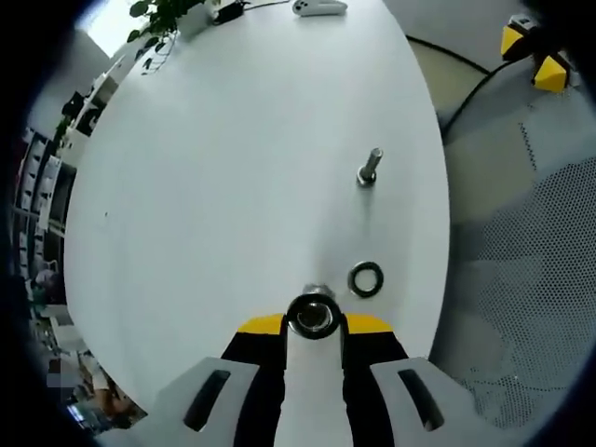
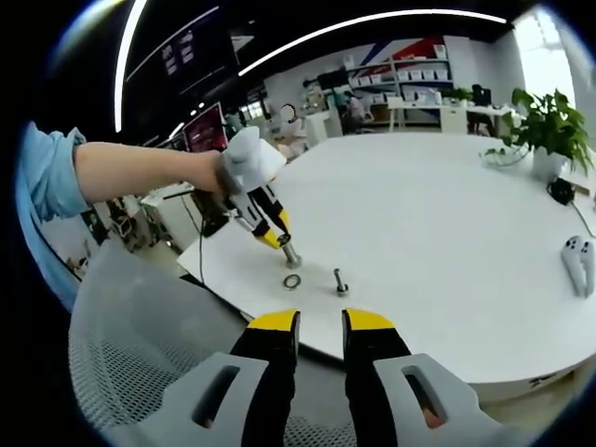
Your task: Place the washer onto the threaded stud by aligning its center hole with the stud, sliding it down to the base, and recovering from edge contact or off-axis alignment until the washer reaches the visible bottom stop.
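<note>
While the left gripper point(image 1: 313, 321) clamps a nut point(image 1: 312, 315), the washer point(image 1: 365, 278) lies just beside

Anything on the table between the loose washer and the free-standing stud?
No. In the left gripper view, only bare white table lies between the washer and the upright threaded stud. The right gripper view agrees: washer and stud stand apart, nothing between.

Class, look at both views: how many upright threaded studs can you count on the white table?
2: one stud stands free past the washer; another stud sits at the left tongs.
</note>
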A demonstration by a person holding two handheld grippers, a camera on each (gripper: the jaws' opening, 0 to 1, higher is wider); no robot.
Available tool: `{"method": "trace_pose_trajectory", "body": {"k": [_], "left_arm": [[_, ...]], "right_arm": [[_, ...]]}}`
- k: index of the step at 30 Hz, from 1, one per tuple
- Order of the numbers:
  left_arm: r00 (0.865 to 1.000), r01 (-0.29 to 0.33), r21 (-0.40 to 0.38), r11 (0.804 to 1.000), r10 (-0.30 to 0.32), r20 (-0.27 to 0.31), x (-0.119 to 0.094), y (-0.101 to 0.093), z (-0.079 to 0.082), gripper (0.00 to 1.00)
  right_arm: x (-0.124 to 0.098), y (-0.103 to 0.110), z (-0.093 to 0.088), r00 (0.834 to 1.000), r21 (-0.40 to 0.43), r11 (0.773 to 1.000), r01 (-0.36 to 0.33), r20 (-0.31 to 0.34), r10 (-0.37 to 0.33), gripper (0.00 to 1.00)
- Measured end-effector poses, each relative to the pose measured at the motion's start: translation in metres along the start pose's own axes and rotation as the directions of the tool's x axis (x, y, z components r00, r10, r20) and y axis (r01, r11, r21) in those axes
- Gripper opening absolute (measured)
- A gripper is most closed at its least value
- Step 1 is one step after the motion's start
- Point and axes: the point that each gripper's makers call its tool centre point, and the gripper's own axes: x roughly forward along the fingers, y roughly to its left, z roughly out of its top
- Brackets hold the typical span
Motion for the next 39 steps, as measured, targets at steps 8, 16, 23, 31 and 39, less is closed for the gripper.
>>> {"method": "trace_pose_trajectory", "body": {"k": [8, 16, 23, 31, 39], "left_arm": [[0.999, 0.010, 0.025, 1.000, -0.009, -0.037, 0.013, 0.000, -0.002, 0.20], [0.997, 0.019, 0.040, 0.999, -0.016, -0.069, 0.028, -0.001, -0.004, 0.20], [0.995, 0.029, 0.026, 0.999, -0.027, -0.092, 0.040, -0.002, -0.007, 0.20], [0.994, 0.044, 0.023, 0.999, -0.041, -0.105, 0.051, -0.004, -0.009, 0.20], [0.993, 0.053, 0.012, 0.999, -0.052, -0.106, 0.049, -0.004, -0.009, 0.20]], "right_arm": [[0.000, 0.000, 0.000, 1.000, 0.005, 1.000, -0.003, 0.001, 0.003, 0.21], [0.000, 0.000, 0.000, 1.000, 0.009, 1.000, -0.003, 0.000, 0.003, 0.21], [0.001, 0.000, -0.001, 1.000, 0.011, 1.000, -0.005, -0.001, 0.005, 0.21], [0.001, -0.001, -0.002, 1.000, 0.014, 1.000, -0.003, -0.011, 0.003, 0.21], [0.002, -0.001, -0.003, 1.000, 0.015, 1.000, -0.007, -0.019, 0.007, 0.21]]}}
